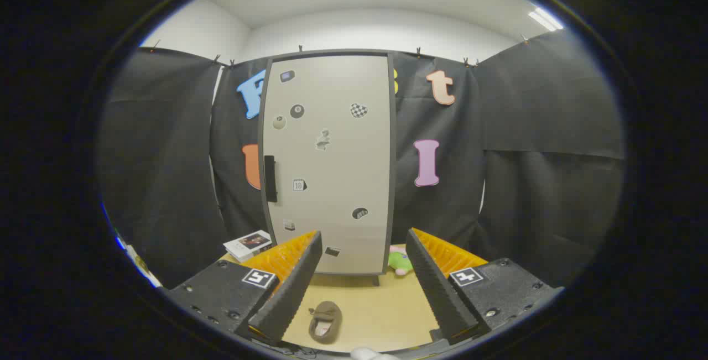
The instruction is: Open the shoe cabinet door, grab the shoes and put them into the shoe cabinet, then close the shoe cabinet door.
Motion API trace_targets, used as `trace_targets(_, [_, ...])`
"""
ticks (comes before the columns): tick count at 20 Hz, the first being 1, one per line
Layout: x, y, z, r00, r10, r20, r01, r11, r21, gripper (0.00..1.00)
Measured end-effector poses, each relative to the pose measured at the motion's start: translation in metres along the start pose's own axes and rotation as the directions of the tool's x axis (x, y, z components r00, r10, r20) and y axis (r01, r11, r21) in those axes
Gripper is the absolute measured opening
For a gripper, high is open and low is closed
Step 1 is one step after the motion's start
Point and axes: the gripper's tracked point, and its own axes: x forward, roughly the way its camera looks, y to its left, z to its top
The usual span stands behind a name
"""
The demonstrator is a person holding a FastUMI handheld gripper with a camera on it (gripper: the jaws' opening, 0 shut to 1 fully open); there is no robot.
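A tall grey shoe cabinet [329, 161] stands upright beyond my fingers, against the booth's black cloth. Its door is closed, dotted with several small stickers, and carries a dark vertical handle [270, 178] on its left edge. A small brown shoe [325, 321] lies on the tan table between my fingers, close in front. My gripper [362, 241] is open, with nothing between its fingers, and it is held well short of the cabinet.
A white box [249, 244] lies on the table left of the cabinet's foot. A green and pink soft toy [401, 261] sits at the cabinet's right foot. The wooden table [381, 307] runs from the cabinet toward me. Black cloth walls close in on both sides.
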Motion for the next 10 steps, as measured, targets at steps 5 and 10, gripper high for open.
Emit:
trace_targets(5, [-0.0026, -0.0035, -0.0044, 1.0, -0.008, -0.006, 0.008, 1.0, 0.005, 0.99])
trace_targets(10, [-0.0039, -0.0082, -0.0051, 1.0, -0.026, -0.004, 0.026, 1.0, 0.005, 0.99])
